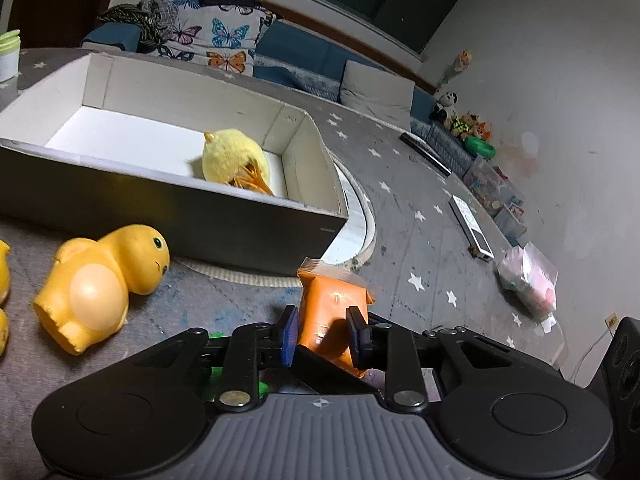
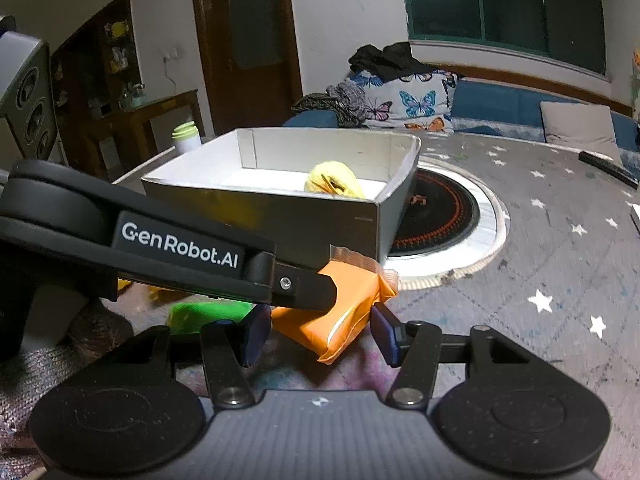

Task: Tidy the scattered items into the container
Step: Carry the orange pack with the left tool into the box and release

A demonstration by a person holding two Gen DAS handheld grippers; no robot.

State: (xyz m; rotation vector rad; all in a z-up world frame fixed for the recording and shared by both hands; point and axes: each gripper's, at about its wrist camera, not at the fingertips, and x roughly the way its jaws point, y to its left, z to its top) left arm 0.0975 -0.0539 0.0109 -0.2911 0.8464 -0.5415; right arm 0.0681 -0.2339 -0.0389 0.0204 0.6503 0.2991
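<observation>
A: While your left gripper (image 1: pixel 322 330) sits low in the middle of its view, its blue pads are pressed against both sides of the orange packet (image 1: pixel 334 312); count that as a grasp.

B: And my right gripper (image 2: pixel 316 336)?

A: Its jaws straddle the same packet lower centre in the right view, but gaps show on both sides, so they're released.

B: How will the packet handle?

A: Probably light, soft and crinkly, with a slick film that may slip or buckle. Grip across the plump middle, not the thin crimped edge.

B: Which way does it lie?

A: Its long axis runs away from you toward the box (image 1: pixel 168 216), crimped end farthest, slightly tilted. The box fills the upper left, a fluffy yellow chick (image 1: pixel 234 158) already inside; a rubber duck (image 1: pixel 102 284) lies at left on the mat.
</observation>
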